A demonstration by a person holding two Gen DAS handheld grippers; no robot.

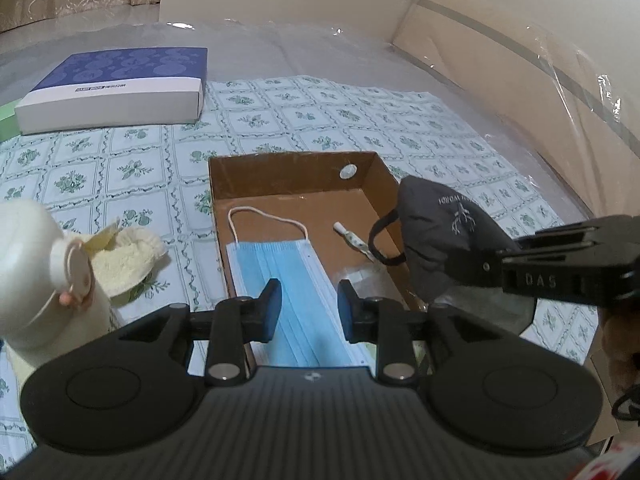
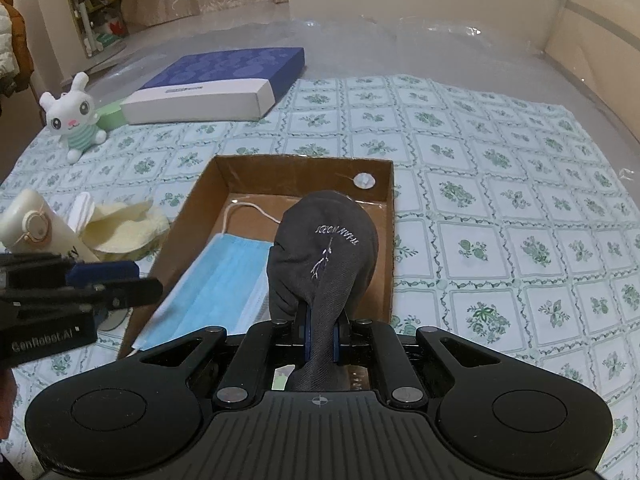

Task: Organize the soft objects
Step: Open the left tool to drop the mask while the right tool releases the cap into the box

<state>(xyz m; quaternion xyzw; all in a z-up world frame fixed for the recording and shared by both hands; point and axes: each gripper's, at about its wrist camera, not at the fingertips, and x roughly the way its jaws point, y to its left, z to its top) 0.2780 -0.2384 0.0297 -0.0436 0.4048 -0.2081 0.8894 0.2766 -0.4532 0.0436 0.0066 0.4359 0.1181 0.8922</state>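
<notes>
An open brown cardboard box lies on the flowered cloth. A blue surgical mask lies flat inside it. My left gripper is open and empty, just above the near end of the blue mask. My right gripper is shut on a dark grey cloth mask and holds it over the box's right side. A pale yellow fluffy item lies left of the box.
A cream bottle stands at the left near the fluffy item. A blue and white flat box lies at the back left. A white plush rabbit sits at far left. Clear plastic sheeting covers the wall at right.
</notes>
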